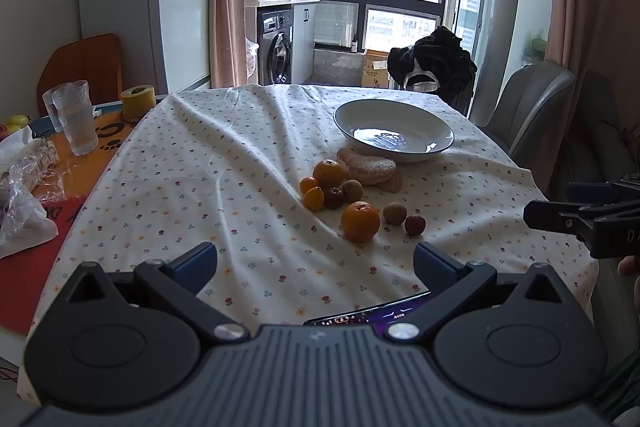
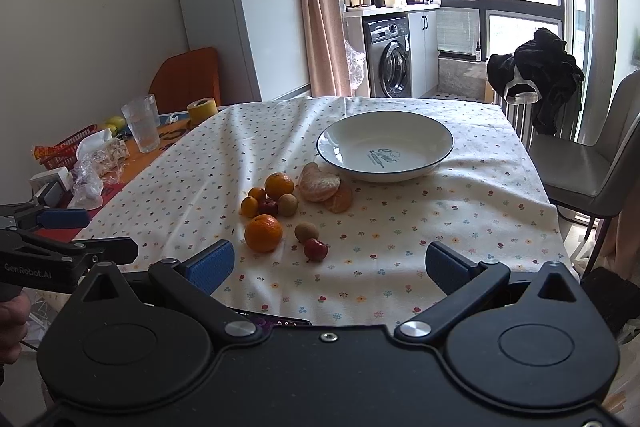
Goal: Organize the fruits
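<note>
Both claws hang spread and empty over the near edge of the counter: my left claw (image 1: 316, 259) with its blue pads wide apart, my right claw (image 2: 330, 263) the same.

Nothing is sorted yet, as I judge it. The white shallow bowl with a dark rim (image 2: 440, 157) stands empty toward the far side of the flowered white tablecloth (image 2: 460, 227). All the fruit lies loose on the cloth in front of it: the large round orange (image 2: 263, 233) nearest me, a small brownish round fruit (image 2: 306, 231) and a small red fruit (image 2: 315, 249) just beside it, then a tight cluster further back of another orange (image 2: 279, 185), two little orange kumquat-like fruits, a dark red one and a brownish one. Two peeled tangerine halves (image 2: 319, 187) lie touching the bowl's near side. Every piece remains to be moved.

Room is generous. Bare cloth lies open between my claws and the fruit, and to the right of the pile. A dark phone (image 1: 368, 313) lies at the near edge under my claws. The clear ribbed drinking glasses (image 2: 141, 125) and the yellow tape roll (image 2: 202, 110) stand well off to the left, beyond the cloth.
</note>
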Tool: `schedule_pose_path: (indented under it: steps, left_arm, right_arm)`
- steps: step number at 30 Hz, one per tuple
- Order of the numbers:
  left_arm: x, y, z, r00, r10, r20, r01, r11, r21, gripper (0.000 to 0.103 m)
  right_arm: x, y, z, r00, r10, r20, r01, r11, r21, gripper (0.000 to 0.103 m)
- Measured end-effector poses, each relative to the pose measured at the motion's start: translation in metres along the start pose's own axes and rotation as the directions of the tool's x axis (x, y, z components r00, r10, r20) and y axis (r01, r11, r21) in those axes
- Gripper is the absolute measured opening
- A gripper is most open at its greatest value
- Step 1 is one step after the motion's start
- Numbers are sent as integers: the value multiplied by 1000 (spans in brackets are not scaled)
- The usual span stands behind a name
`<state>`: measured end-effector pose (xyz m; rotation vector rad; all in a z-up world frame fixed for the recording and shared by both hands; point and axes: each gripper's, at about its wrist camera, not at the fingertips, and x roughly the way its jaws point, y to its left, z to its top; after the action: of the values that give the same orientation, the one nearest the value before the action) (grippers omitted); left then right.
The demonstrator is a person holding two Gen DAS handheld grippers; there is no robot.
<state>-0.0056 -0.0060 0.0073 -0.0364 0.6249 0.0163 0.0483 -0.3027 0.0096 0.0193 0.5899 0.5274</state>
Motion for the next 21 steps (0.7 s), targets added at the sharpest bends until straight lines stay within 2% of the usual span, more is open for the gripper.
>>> schedule_pose_path:
  steps: [16, 21]
  left_arm:
    - [1, 1, -1, 1000, -3, 4, 3, 1000, -2, 103]
    - [8, 1, -1, 1000, -2, -4, 2, 1000, -19, 103]
  right_arm:
    - [3, 0, -2, 1000, -5, 4, 5, 1000, -11, 103]
    - [11, -5, -3, 1000, 11, -21, -12, 1000, -10, 103]
